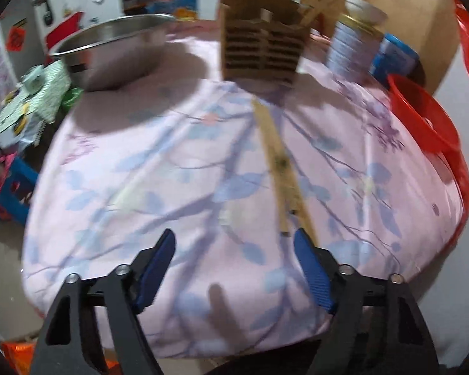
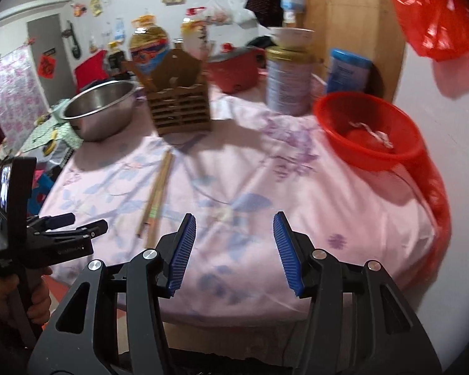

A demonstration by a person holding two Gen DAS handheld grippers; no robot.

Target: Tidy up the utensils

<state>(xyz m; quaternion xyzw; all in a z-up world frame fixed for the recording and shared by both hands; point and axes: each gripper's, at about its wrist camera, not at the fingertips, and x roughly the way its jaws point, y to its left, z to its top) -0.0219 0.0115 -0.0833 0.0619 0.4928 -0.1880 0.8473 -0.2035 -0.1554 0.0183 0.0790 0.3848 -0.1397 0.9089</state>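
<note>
A pair of wooden chopsticks (image 1: pixel 281 168) lies on the pink floral tablecloth (image 1: pixel 172 162), pointing toward a brown slatted utensil holder (image 1: pixel 262 47) that stands at the back. My left gripper (image 1: pixel 234 243) is open and empty, with the near ends of the chopsticks just beside its right finger. In the right wrist view the chopsticks (image 2: pixel 158 193) lie left of centre, the holder (image 2: pixel 181 106) stands behind them, and the left gripper (image 2: pixel 75 228) shows at the far left. My right gripper (image 2: pixel 234 222) is open and empty over the cloth (image 2: pixel 265 187).
A steel bowl (image 2: pixel 100 109) stands left of the holder. A tall tin (image 2: pixel 287 78) with a bowl on top stands at its right, then a blue box (image 2: pixel 347 68). A red plastic basin (image 2: pixel 369 128) sits at the right edge. An oil bottle (image 2: pixel 147 47) stands behind.
</note>
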